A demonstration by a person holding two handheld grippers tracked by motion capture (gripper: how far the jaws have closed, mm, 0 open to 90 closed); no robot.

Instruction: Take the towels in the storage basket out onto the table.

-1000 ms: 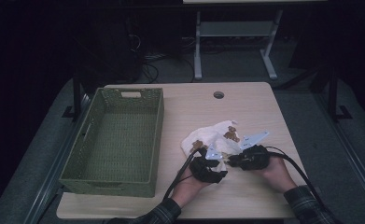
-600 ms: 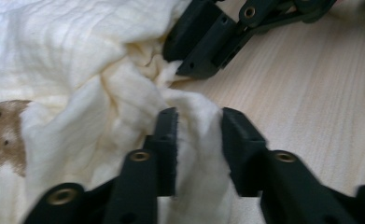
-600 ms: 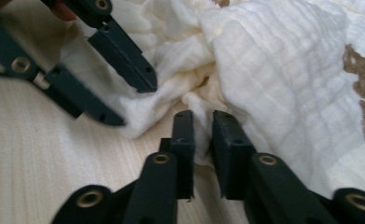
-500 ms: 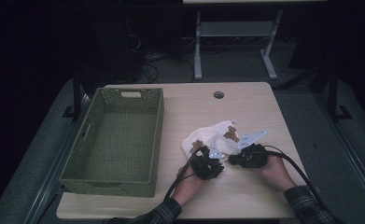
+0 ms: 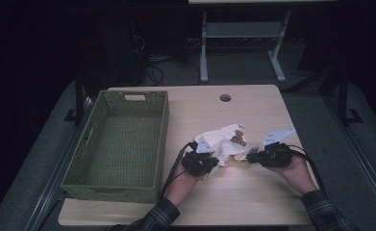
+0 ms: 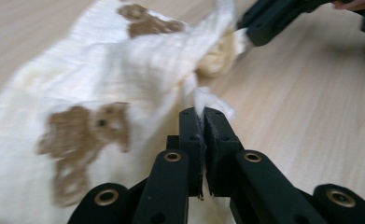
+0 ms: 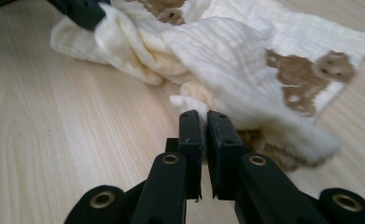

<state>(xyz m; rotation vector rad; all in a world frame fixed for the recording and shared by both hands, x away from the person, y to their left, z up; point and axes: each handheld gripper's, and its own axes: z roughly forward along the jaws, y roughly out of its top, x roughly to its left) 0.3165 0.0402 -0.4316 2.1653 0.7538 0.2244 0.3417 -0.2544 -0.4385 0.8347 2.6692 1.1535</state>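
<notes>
Both the left gripper and right gripper were clamped tight on edges of the cream cloth lying beside the green basket; such thin pinches could slip if pulled unevenly

1. The room is dim, and the far side falls away into darkness.
2. A pale wooden table stands on grey floor, with a round cable hole near its far edge.
3. Beyond it stands a light metal frame; tangled cables lie to its left.
</notes>
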